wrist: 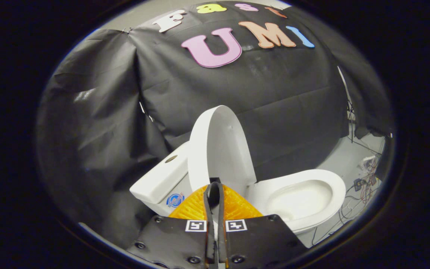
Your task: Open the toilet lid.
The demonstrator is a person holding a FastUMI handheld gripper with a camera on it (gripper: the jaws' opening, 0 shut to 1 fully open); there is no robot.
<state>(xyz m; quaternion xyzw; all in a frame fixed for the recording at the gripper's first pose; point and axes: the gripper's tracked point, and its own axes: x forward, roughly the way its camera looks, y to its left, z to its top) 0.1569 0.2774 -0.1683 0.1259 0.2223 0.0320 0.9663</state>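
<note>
Gripper view: toilet lid point(220, 145) upright, tool point(215, 188) seemingly closed.

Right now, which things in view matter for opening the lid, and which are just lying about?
Job: toilet lid, raised upright above the tank; toilet bowl, open; claw, fingers closed together, empty, just before the lid's base.
Lying about: loose cables on the floor beyond the bowl.

The hand-held gripper point(215, 185) points forward, its two fingers pressed together with nothing between them.
</note>
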